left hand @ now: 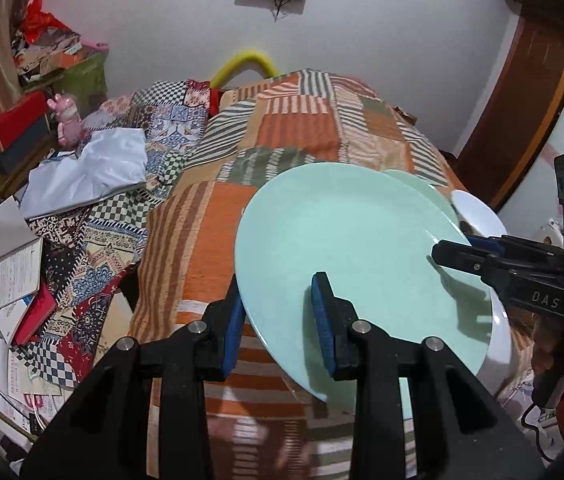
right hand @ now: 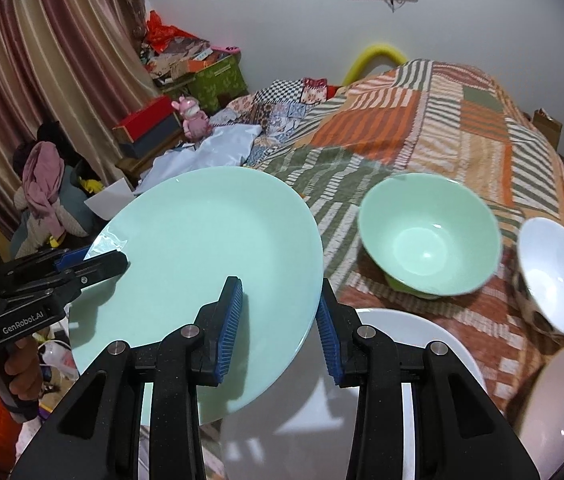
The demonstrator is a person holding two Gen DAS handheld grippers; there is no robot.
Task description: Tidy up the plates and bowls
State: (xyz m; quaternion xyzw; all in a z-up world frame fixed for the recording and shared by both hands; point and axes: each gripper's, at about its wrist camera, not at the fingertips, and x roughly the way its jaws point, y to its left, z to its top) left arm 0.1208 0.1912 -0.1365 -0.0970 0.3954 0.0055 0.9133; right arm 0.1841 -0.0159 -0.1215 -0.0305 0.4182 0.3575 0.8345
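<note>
Left wrist view: left gripper (left hand: 277,316) is clamping the near rim of the green plate (left hand: 346,240), which is hanging tilted above the quilt (left hand: 282,128); right gripper (left hand: 452,250) is pinching its right rim.

Right wrist view: right gripper (right hand: 279,328) is gripping the plate (right hand: 201,264) edge over a white plate (right hand: 422,344). Green bowl (right hand: 430,236) and white bowl (right hand: 558,276) are sitting on the quilt (right hand: 442,112).

white plate (right hand: 422,344) partly hidden under green plate (right hand: 201,264), bowls blurred
</note>
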